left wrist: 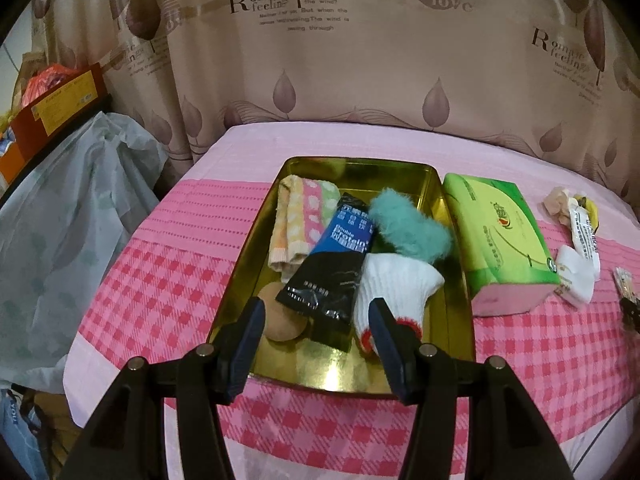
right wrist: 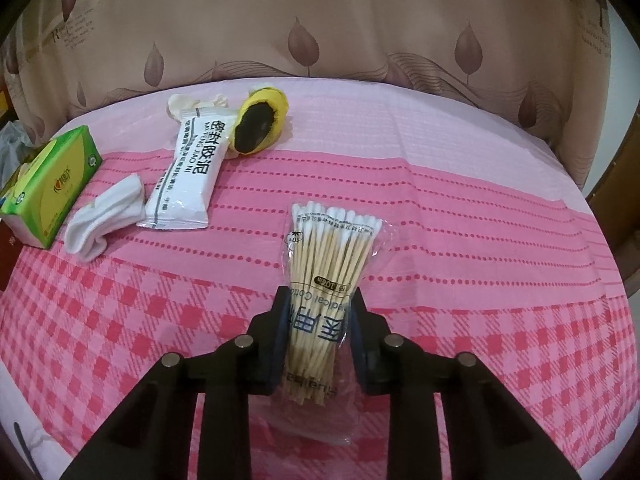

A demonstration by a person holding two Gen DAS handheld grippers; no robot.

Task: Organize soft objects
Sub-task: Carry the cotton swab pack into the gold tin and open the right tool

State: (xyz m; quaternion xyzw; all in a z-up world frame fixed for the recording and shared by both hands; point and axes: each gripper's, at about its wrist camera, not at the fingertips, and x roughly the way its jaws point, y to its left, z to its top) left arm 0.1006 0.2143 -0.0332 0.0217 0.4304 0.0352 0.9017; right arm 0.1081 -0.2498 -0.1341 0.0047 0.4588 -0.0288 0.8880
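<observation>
- Pack of cotton swabs (right wrist: 326,276) lying flat on the pink checked cloth (right wrist: 480,280) covering the surface, cotton tips pointing away from the camera, stick ends toward it.
- Right claw (right wrist: 320,312) closed on the pack, both pads pressing its clear wrapper from either side near the printed label.
- Left claw (left wrist: 320,322) half spread, gripping nothing, hanging over the near end of the gold tin (left wrist: 452,320); right finger (left wrist: 386,332) overlapping the white glove (left wrist: 394,284) in view, contact impossible to judge.
- Inside the tin: striped pastel towel (left wrist: 298,220) at far left, black-and-blue tube (left wrist: 340,264) across the middle, teal fluffy item (left wrist: 408,226) at far right, white glove below it, tan round puff (left wrist: 280,318) at near left, partly under the tube.
- Green tissue pack (left wrist: 504,236) just beside the tin's right wall.
- Farther right: white sock (right wrist: 106,216), white sachet (right wrist: 186,176), yellow-and-black round item (right wrist: 260,124), pale crumpled piece (right wrist: 180,104) behind the sachet.
- Leaf-print curtain (right wrist: 360,20) behind the surface.
</observation>
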